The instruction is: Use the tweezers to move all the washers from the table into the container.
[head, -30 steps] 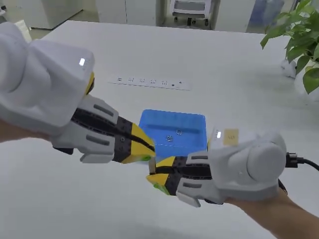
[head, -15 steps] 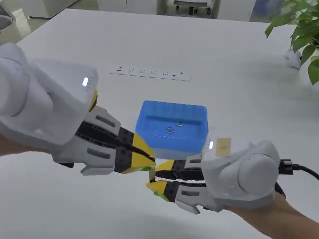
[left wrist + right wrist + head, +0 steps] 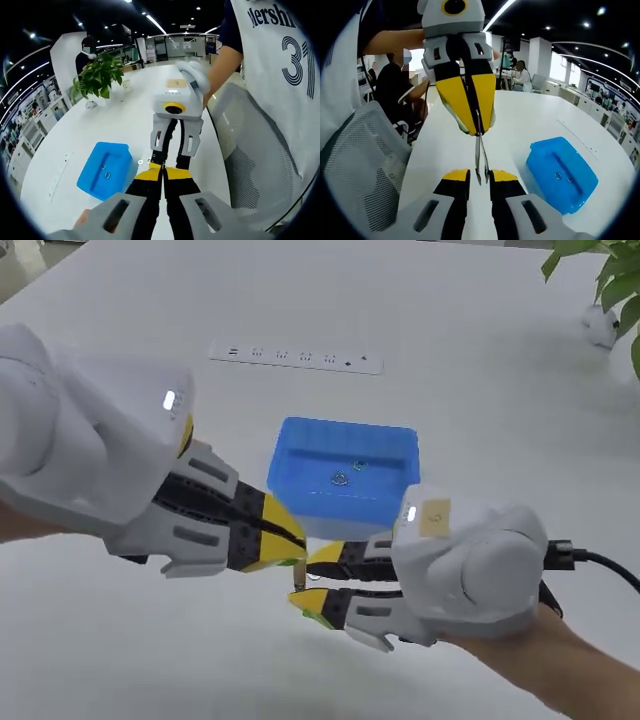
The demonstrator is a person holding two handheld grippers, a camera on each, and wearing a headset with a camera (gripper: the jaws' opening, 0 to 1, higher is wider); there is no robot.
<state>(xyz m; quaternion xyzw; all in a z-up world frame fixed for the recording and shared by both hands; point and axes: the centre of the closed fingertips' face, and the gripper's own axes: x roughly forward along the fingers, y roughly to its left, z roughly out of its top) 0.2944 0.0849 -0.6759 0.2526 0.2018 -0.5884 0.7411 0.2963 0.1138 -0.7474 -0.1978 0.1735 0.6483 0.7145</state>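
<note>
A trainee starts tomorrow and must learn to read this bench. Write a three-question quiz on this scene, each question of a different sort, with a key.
1. True or false: the blue rectangular plastic container is empty.
2. What holds the thin metal tweezers? A) the left gripper B) a bare hand C) a bench clamp
3. Fill in: the tweezers' tips sit between the jaws of the ___ gripper.
Key: 1 false, two small metal washers lie in it; 2 A; 3 the right gripper.
</note>
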